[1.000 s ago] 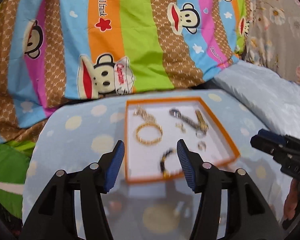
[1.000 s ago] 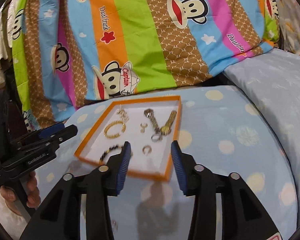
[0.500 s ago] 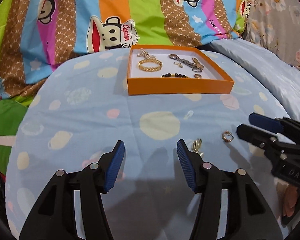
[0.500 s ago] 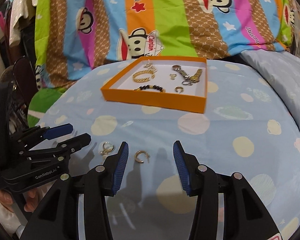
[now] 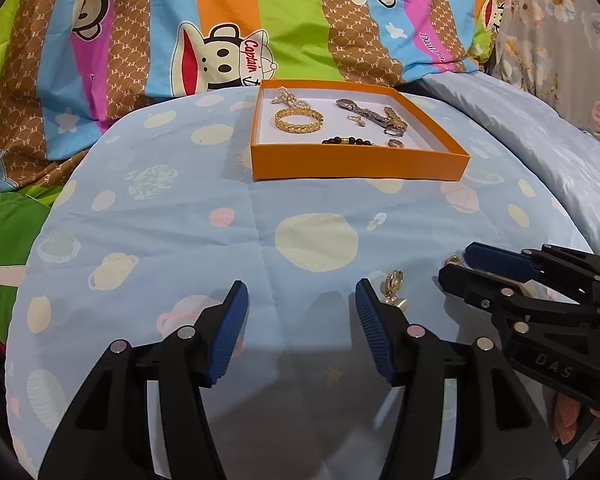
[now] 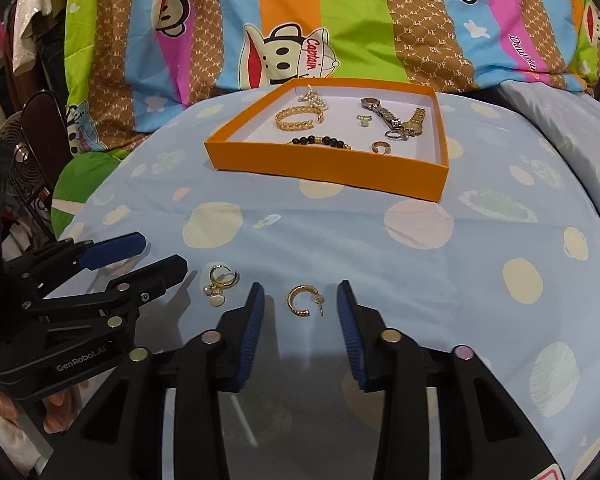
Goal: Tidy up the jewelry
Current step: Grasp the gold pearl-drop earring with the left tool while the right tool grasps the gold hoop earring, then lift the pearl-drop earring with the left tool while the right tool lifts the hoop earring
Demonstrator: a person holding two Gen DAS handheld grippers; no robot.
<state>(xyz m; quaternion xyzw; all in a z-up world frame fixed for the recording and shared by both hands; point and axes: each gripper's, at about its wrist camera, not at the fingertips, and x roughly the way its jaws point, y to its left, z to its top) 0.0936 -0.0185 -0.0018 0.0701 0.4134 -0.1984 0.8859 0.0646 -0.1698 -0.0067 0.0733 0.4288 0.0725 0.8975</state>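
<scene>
- The right gripper (image 6: 300,300) sits low over the blue dotted sheet (image 6: 480,280). Its jaws have just been closing but remain parted, with a gold hoop earring (image 6: 300,300) lying on the sheet between the pads, untouched.
- The left gripper (image 5: 300,296) is released, with nothing between its pads. A gold pearl-drop earring (image 5: 395,285) lies just beside its right fingertip.
- In the right wrist view, that pearl-drop earring (image 6: 219,282) lies just left of the hoop earring, between the two grippers.
- Farther up the sheet from the hoop earring stands an orange tray (image 6: 320,168).
- The tray holds a gold chain bracelet (image 6: 298,118), a black bead bracelet (image 6: 320,142), a watch (image 6: 396,120), a ring (image 6: 380,147) and a pearl piece (image 6: 312,96).
- A striped monkey-print blanket (image 6: 340,20) lies behind the tray.
</scene>
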